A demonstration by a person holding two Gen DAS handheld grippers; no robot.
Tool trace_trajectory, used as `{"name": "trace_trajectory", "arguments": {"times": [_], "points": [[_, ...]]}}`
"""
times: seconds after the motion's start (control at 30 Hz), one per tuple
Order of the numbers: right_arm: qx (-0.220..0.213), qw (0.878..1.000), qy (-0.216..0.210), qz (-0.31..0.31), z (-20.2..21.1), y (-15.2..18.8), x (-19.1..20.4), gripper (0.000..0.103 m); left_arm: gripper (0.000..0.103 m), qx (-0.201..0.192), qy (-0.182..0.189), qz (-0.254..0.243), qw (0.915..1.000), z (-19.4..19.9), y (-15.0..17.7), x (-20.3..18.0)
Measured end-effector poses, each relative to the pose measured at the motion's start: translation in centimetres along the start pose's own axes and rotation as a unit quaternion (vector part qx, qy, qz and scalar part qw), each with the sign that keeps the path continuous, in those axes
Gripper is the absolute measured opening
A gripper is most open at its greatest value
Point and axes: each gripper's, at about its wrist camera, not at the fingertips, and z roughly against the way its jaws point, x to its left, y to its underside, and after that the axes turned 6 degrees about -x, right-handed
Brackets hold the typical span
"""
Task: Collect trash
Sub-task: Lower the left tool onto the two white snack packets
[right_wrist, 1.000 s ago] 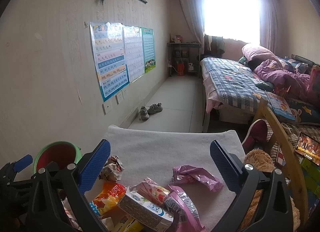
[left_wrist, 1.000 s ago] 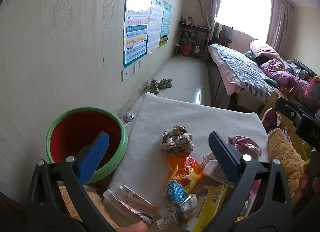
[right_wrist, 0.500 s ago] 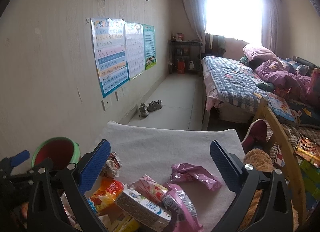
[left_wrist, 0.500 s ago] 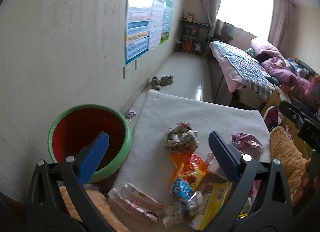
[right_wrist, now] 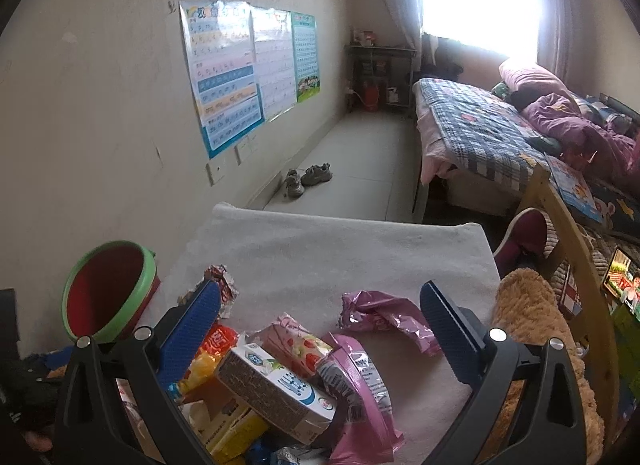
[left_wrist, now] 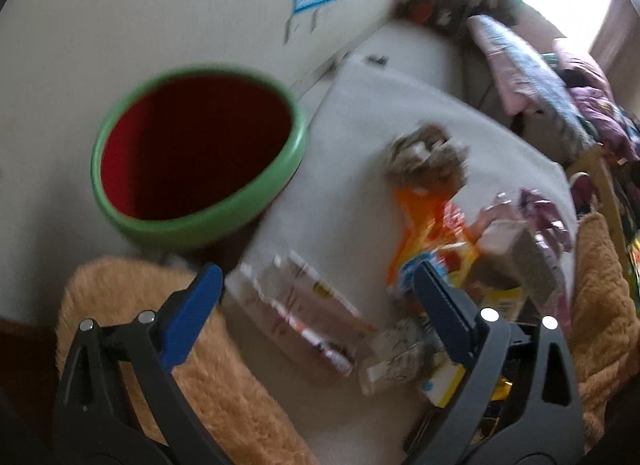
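A pile of trash lies on a grey cloth-covered table (right_wrist: 340, 249). A red bin with a green rim (left_wrist: 196, 153) stands at the table's left; it also shows in the right wrist view (right_wrist: 106, 289). My left gripper (left_wrist: 316, 305) is open above a flat clear wrapper (left_wrist: 308, 313), with a crumpled paper ball (left_wrist: 428, 157) and an orange packet (left_wrist: 428, 221) further on. My right gripper (right_wrist: 320, 317) is open over a milk carton (right_wrist: 276, 389), a pink carton (right_wrist: 296, 345) and pink wrappers (right_wrist: 384, 313).
A tan plush toy (left_wrist: 180, 385) lies at the table's near left and another plush toy (right_wrist: 536, 329) at the right. A bed (right_wrist: 480, 125) and a wooden rail (right_wrist: 568, 241) are on the right. Shoes (right_wrist: 308, 177) sit on the floor by the postered wall.
My left gripper has swung down and left towards the table, now blurred, with the bin and flat wrapper larger in view. My right gripper has lowered slightly towards the pile.
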Motion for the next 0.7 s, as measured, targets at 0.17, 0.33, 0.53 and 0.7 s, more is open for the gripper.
{"name": "trace_trajectory", "arguments": {"times": [0.17, 0.33, 0.53, 0.7], "points": [[0.015, 1.0, -0.013, 0.009, -0.5, 0.5, 0.7, 0.096, 0.095, 0.037, -0.043, 0.023, 0.9981, -3.1, 0.8, 1.0], [0.023, 0.999, -0.018, 0.02, -0.9, 0.9, 1.6, 0.096, 0.095, 0.047, -0.023, 0.005, 0.9986, -4.1, 1.1, -0.1], [0.024, 0.999, -0.019, 0.023, -0.9, 1.1, 1.8, 0.096, 0.093, 0.065, 0.006, 0.025, 0.9975, -5.4, 1.5, -0.7], [0.032, 0.999, -0.023, 0.018, -1.1, 1.4, 1.9, 0.096, 0.073, 0.061, 0.003, 0.03, 0.9977, -5.3, 1.6, -0.4]]}}
